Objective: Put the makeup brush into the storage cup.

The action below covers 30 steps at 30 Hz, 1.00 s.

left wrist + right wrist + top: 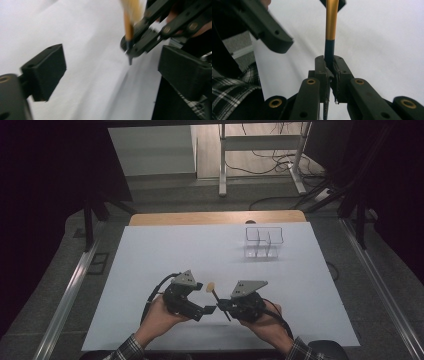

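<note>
- My right claw [329, 68] is clamped tight on the dark lower part of a thin brush [331, 22]; in the right gripper view the handle runs up from between my pads, black first, then gold, and its top is cut off by the picture's edge.
- My left claw [110, 72] stands wide apart with nothing between its pads; the brush sits beyond them, blurred, so I cannot make out its tip there.
- From above, the brush [216, 295] slants up and to the left from my right claw [221, 307], over the white table [150, 255], and ends in a pale rounded head near my left claw [207, 311].
- That pale head I see from above; the right gripper view gives the gold and black of the handle instead.
- My hands hide the rear of both claws from above, and the checked sleeves [127, 349] are cut off at the bottom edge.
- A clear divided box [263, 241] stands well apart, toward the far right of the table; its walls are hard to make out.
</note>
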Motion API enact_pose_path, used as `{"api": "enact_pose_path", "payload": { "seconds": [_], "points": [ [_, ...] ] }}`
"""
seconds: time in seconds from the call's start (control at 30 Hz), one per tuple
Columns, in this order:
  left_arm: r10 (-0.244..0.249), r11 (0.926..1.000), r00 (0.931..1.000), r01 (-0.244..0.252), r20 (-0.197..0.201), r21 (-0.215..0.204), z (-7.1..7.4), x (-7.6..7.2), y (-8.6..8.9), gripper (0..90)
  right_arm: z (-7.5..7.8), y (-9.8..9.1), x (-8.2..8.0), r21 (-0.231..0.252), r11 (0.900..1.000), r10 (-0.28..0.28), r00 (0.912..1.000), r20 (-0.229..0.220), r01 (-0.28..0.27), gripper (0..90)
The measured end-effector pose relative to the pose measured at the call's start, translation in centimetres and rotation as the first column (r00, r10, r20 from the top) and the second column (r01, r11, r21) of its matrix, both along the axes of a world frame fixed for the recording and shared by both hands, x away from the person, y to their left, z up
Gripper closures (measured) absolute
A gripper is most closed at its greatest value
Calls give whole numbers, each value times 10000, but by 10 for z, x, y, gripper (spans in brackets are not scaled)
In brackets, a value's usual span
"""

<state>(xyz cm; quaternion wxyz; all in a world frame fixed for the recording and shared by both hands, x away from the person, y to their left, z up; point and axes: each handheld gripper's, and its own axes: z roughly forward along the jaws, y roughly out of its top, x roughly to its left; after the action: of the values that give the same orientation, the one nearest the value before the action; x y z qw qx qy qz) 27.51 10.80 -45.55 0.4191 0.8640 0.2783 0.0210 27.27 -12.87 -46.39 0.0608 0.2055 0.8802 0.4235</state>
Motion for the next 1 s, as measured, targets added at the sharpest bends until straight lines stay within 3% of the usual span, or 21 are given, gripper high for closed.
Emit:
{"api": "enact_pose_path", "payload": {
  "seconds": [0.07, 0.37, 1.0],
  "points": [
    [115, 9997, 9999, -117, 125, 225, 0, -1, 1, 44, 1, -2, 1, -6, 10000, -75, 10000, 52, 75, 839],
    [352, 9978, 9984, -375, 435, 546, -7, -5, 6, 21, 2, -7, 4, -241, 9993, -280, 9995, 154, 283, 839],
    [1171, 9861, 9880, -1278, 1011, 1066, -20, -16, 31, 6, 9, -18, 9, 86, 9989, -469, 9988, 163, 468, 838]
  ]
}}
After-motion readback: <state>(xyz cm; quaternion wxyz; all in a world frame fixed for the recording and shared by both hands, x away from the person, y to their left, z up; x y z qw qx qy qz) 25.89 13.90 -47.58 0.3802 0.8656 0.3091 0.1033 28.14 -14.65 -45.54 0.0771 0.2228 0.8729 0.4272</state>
